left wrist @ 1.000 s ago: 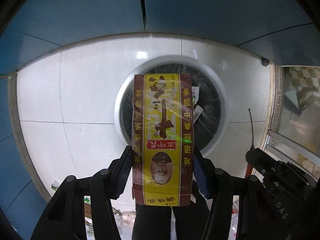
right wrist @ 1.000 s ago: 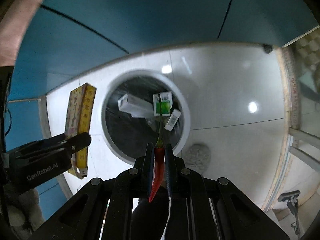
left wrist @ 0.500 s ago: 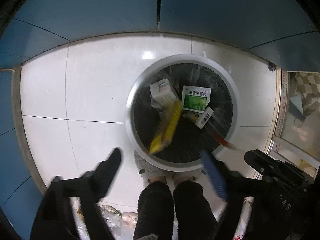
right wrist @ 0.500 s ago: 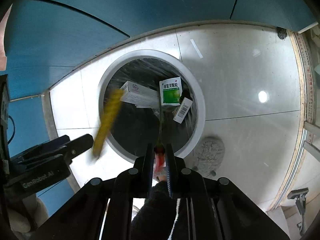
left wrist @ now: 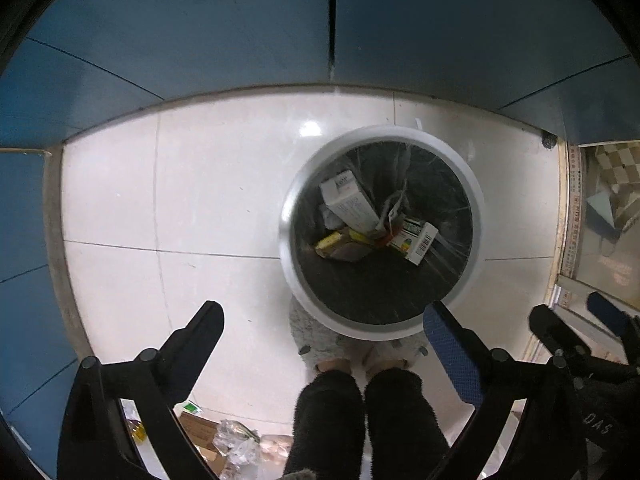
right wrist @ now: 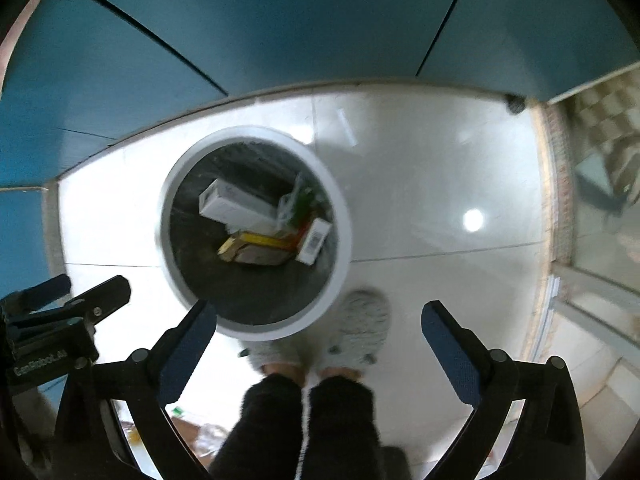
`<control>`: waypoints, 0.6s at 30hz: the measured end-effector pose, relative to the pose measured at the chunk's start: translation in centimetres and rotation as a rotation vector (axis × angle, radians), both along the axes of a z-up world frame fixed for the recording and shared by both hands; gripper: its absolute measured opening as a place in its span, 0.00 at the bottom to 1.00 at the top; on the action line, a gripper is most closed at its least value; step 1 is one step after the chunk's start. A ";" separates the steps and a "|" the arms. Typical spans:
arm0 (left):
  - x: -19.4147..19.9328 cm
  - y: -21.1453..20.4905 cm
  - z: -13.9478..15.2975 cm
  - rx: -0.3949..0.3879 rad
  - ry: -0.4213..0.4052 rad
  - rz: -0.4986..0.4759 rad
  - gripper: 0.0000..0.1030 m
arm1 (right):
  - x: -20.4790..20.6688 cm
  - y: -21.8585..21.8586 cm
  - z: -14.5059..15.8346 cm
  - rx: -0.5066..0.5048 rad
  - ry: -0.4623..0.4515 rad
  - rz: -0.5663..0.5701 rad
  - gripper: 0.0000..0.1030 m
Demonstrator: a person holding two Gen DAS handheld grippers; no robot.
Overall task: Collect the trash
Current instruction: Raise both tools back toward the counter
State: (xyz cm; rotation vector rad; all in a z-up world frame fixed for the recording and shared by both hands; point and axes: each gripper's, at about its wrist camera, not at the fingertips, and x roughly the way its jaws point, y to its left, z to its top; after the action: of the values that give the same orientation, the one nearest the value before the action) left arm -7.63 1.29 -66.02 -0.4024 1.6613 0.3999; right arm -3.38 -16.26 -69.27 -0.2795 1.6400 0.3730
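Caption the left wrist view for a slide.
Open left gripper above the white-rimmed trash bin, where the yellow box lies among other cartons.

A: What's underfoot?
B: White tiled floor [left wrist: 208,200], glossy, grey grout lines.
A: And on it?
B: Round white-rimmed trash bin [left wrist: 478,216], just ahead of grey slippers [right wrist: 360,328]. Litter pile [left wrist: 224,444] at bottom edge: crumpled plastic, cardboard bits, w/ a green scrap. Rest too blurry.
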 end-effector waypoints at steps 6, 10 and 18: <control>-0.8 0.4 3.7 0.034 -0.023 0.006 0.99 | 0.0 -0.1 3.4 -0.014 -0.045 0.008 1.00; -1.6 0.6 7.5 0.046 -0.033 0.012 0.99 | -0.6 0.0 6.9 -0.006 -0.057 0.012 1.00; -3.0 0.1 17.6 0.050 -0.076 -0.007 0.99 | -1.8 -0.3 18.1 0.007 -0.110 0.008 1.00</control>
State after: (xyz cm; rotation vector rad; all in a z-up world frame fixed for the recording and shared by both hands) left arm -10.60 1.42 -48.38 -0.3696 1.5758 0.4153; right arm -5.23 -16.52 -51.17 -0.2965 1.5293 0.3635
